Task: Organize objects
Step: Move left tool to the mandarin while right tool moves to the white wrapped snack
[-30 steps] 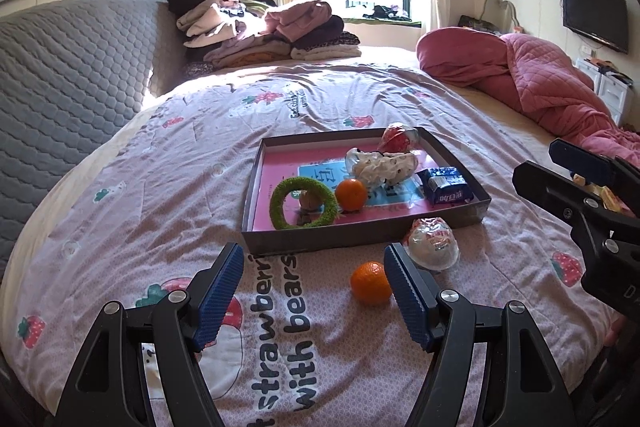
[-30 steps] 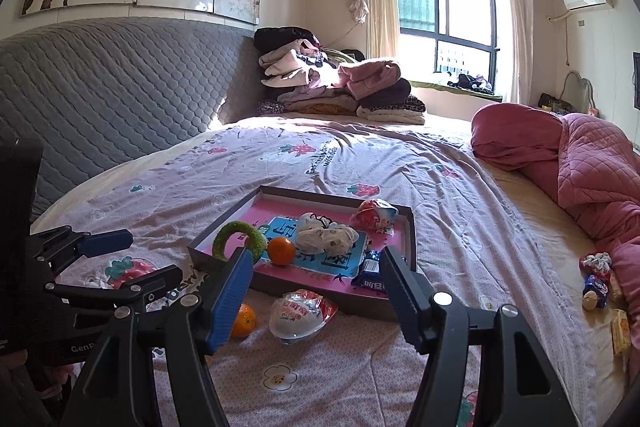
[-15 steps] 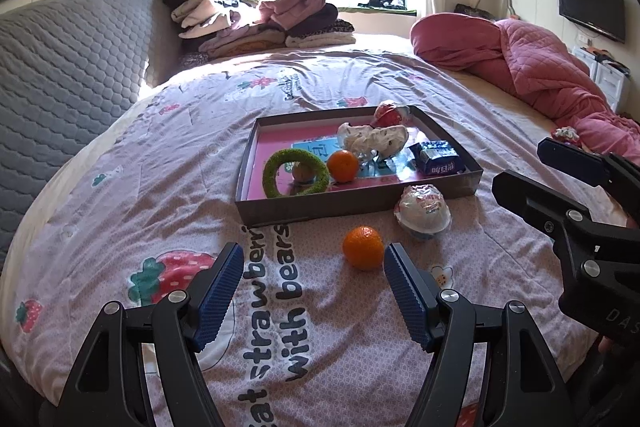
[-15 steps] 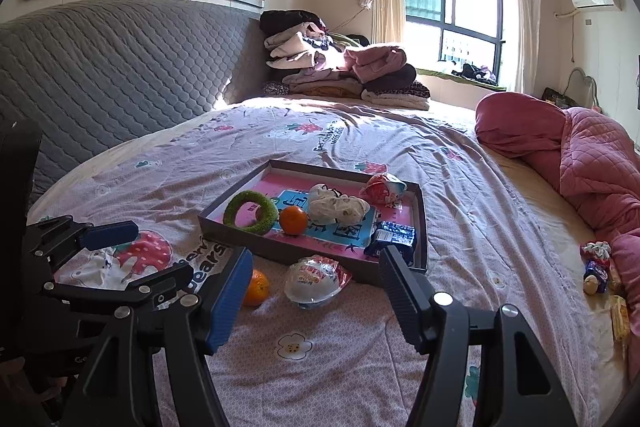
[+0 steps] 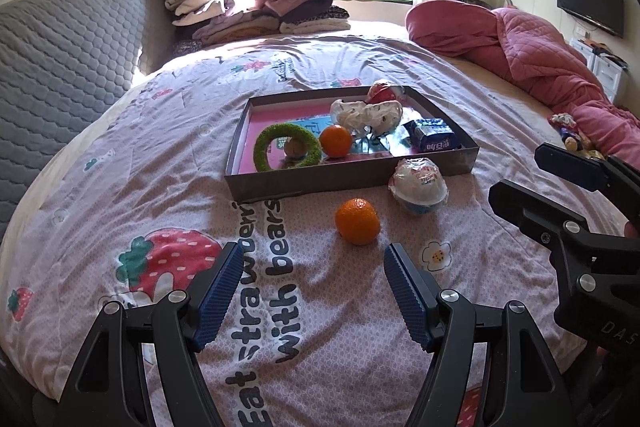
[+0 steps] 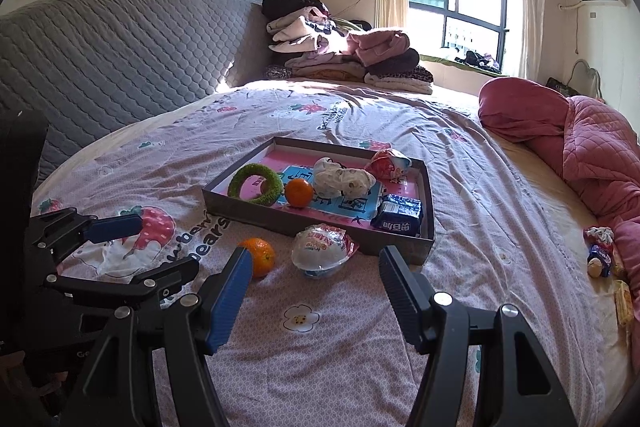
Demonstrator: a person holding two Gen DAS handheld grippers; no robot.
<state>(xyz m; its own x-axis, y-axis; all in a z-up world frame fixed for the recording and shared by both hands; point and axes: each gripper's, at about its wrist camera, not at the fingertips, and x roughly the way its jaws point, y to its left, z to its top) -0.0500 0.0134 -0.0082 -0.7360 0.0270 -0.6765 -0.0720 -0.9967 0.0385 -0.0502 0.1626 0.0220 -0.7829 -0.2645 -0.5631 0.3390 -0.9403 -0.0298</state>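
Both my grippers, left (image 5: 312, 291) and right (image 6: 316, 291), gape empty above the bed; orange (image 5: 357, 220) and wrapped egg (image 5: 419, 185) lie beside the tray (image 5: 344, 176).

left tool (image 5: 312, 269): black frame | blue ribbed pads | silver screws | right tool (image 6: 316, 275): same

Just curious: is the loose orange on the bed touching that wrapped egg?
Apart. The left wrist view shows bedsheet between the orange and the wrapped egg.
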